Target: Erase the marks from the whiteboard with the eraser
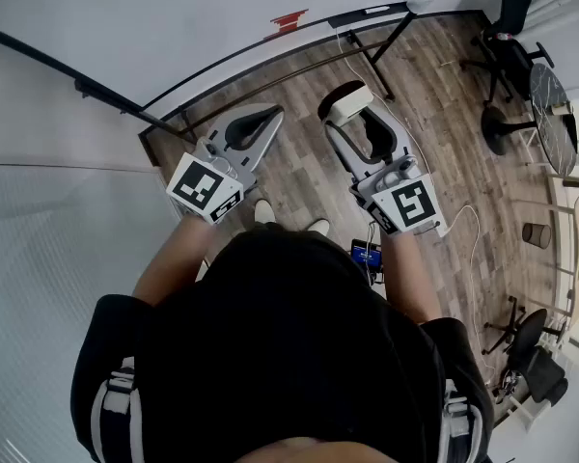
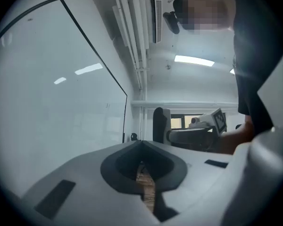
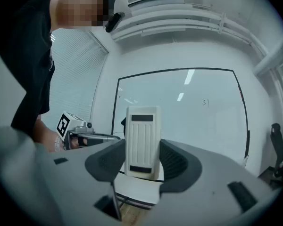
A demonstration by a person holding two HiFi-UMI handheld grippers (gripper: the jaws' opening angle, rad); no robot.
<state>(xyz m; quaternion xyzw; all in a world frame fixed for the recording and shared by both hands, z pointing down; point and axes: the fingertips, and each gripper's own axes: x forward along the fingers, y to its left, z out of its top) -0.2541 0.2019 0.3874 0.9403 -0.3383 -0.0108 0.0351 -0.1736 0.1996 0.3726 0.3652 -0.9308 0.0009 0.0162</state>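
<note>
Right gripper (image 3: 142, 164) pinches the eraser (image 3: 142, 140) upright, short of the whiteboard (image 3: 198, 126) — a small mark (image 3: 205, 102) sits on its upper right. Left gripper (image 2: 144, 171) — jaws pressed together, empty — is at the left.

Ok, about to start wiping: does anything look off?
Nothing stands out. The eraser sits upright and square in the right gripper, the left gripper is shut and empty, and the whiteboard shows a small mark.
</note>
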